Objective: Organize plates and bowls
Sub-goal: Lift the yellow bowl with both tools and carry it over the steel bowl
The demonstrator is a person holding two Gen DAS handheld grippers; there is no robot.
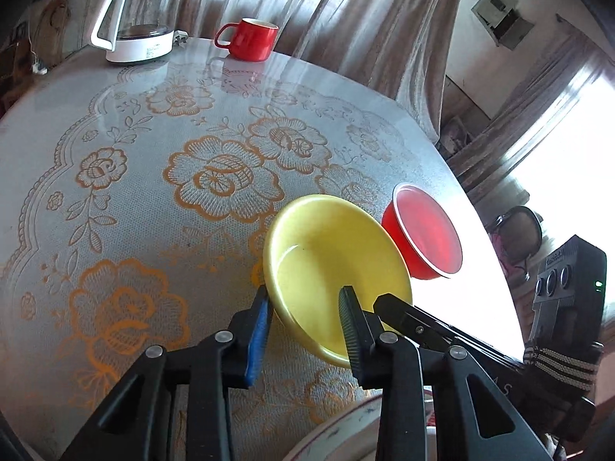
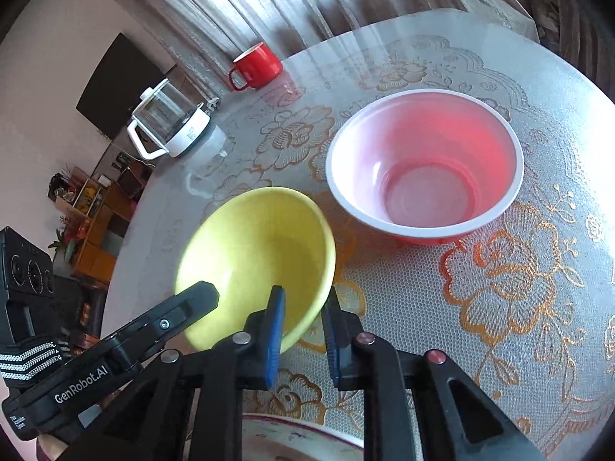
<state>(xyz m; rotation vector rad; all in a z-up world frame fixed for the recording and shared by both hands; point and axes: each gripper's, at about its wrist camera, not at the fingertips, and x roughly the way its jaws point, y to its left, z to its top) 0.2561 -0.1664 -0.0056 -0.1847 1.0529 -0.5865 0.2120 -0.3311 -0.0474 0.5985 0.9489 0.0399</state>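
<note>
A yellow bowl (image 1: 334, 265) is held tilted above the lace-patterned table (image 1: 153, 192). My left gripper (image 1: 305, 299) straddles its near rim, one finger outside and one inside. My right gripper (image 2: 303, 303) grips the opposite rim of the same bowl (image 2: 257, 253), and shows in the left wrist view as a black finger (image 1: 399, 311). A red bowl with a white rim (image 2: 423, 165) stands upright on the table just beyond the yellow bowl; it also shows in the left wrist view (image 1: 426, 230). A white plate with a dark red rim (image 2: 300, 438) lies under both grippers.
A red mug (image 1: 250, 38) and a glass kettle on a white base (image 1: 140, 15) stand at the table's far edge by the curtain. The plate edge also shows in the left wrist view (image 1: 338, 430). The table edge (image 1: 480, 211) runs close behind the red bowl.
</note>
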